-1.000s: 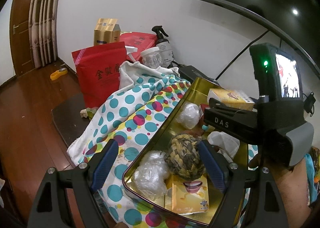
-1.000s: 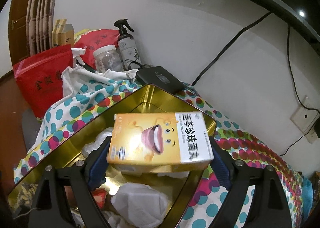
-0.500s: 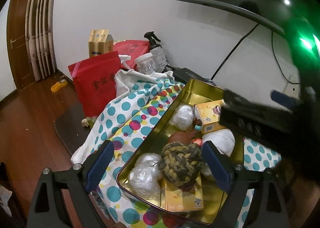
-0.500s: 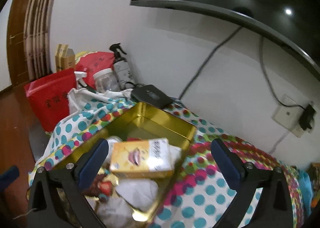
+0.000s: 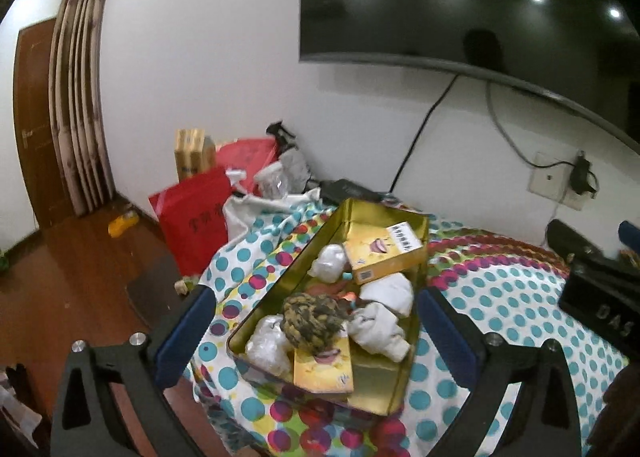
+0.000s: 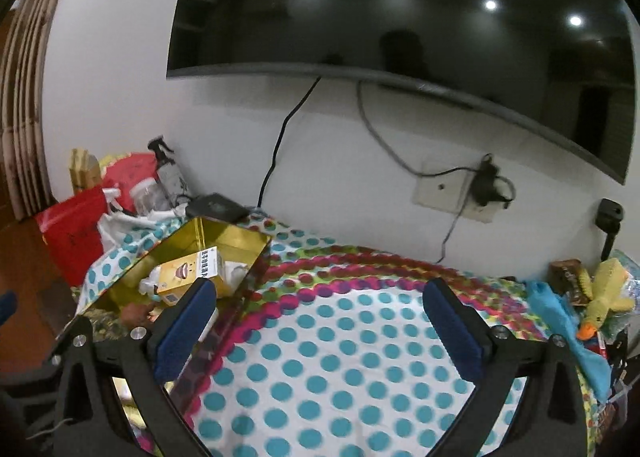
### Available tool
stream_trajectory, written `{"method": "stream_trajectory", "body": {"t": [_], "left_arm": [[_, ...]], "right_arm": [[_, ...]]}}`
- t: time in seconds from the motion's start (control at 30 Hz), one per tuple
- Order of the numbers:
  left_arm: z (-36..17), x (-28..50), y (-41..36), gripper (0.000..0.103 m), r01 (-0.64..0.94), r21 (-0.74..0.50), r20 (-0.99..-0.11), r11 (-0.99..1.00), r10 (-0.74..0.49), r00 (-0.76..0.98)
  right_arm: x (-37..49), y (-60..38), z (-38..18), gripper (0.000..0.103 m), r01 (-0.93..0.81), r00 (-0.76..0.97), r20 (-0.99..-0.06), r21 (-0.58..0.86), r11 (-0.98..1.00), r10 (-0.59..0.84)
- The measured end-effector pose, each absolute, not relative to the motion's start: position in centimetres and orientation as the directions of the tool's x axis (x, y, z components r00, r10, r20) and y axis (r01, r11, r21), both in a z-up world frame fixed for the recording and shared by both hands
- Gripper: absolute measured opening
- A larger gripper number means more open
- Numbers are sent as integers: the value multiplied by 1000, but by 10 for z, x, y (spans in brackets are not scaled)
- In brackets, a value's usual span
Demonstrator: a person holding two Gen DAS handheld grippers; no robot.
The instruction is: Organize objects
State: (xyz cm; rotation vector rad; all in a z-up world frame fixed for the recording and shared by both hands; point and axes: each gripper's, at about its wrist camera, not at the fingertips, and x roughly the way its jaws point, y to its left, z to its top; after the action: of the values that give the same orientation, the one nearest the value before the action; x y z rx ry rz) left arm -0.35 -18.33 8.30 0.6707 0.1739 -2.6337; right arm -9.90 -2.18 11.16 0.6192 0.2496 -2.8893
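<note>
Gold tin sat on dotted cloth, packed w/ yellow box, rope ball, white wraps.

L gripper: jaws opening, fingers wide apart, nothing clamped, tin seen btwn them but not touched.

R gripper: fingers wide apart, empty, over bare cloth.

Step judged: release done.

Next: another item to be fetched, likely from clutter at cloth's far edge, e.g. duck toy.

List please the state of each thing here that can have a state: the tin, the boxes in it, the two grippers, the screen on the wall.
Gold tin: no lid on, filled.
Upper yellow box: closed, lying tilted in the tin.
Lower yellow box: closed, lying flat.
Left gripper: jaws opening, nothing held.
Right gripper: open, nothing held.
Wall screen: dark.
</note>
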Motion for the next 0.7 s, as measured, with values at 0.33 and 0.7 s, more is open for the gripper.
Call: {"method": "stream_trajectory", "body": {"t": [0.33, 0.7], "left_arm": [[79, 36, -172, 103, 432, 30, -495, -902, -389, -777], [76, 38, -173, 103, 421, 5, -500, -907, -367, -785]], "right_arm": [[-32, 22, 109, 103, 226, -888, -420, -38, -973, -189], [-21, 41, 102, 103, 234, -881, -429, -23, -972, -202]]}}
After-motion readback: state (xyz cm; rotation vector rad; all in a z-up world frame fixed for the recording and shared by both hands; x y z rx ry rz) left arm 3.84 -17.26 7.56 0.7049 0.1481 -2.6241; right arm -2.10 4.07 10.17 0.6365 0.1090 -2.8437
